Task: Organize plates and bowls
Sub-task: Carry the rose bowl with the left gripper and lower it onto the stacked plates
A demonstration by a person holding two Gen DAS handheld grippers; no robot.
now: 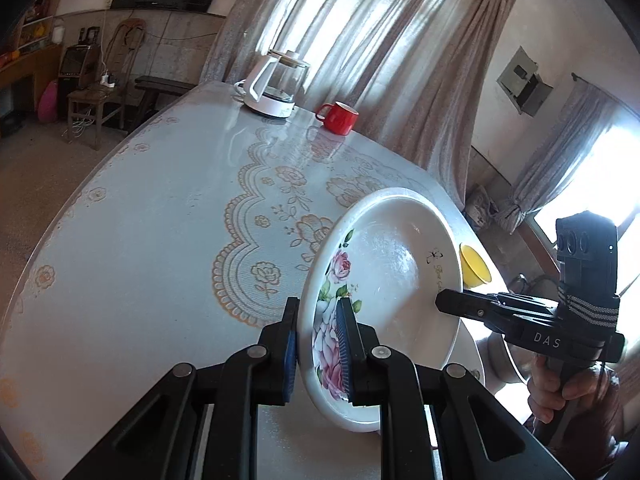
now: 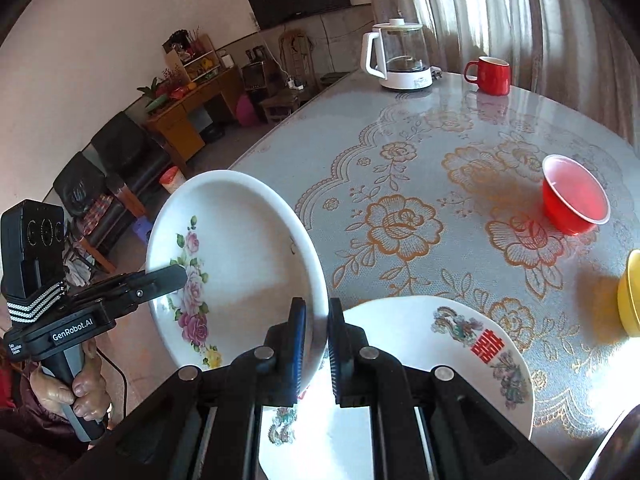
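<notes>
You have the rose plate (image 1: pixel 380 280) pinched on opposite sides of its rim, tipped on edge and clear of the table (image 1: pixel 140 240); the left gripper (image 1: pixel 318 352) is nearly closed with its blue pads on the flowered side, and the right gripper (image 2: pixel 317 344) is closed down on the plain side; keep both clamped evenly, because a slack pad on either side would likely let the plate swing. Bring it level before you lower it, and I would judge the plate with the red emblem (image 2: pixel 460 344), lying flat just below, to be the place to stack it; set it down centred and loosen both grippers together. The right wrist view shows you that lower plate, the red bowl (image 2: pixel 576 200) farther out and the yellow bowl (image 2: pixel 630 296) at the edge; the left wrist view hides almost all of the lower plate behind the lifted one, shows only a sliver of the yellow bowl and no red bowl, yet gives a clearer look at the bare stretch of table towards the kettle (image 1: pixel 276 84) and red mug (image 1: pixel 340 118).
</notes>
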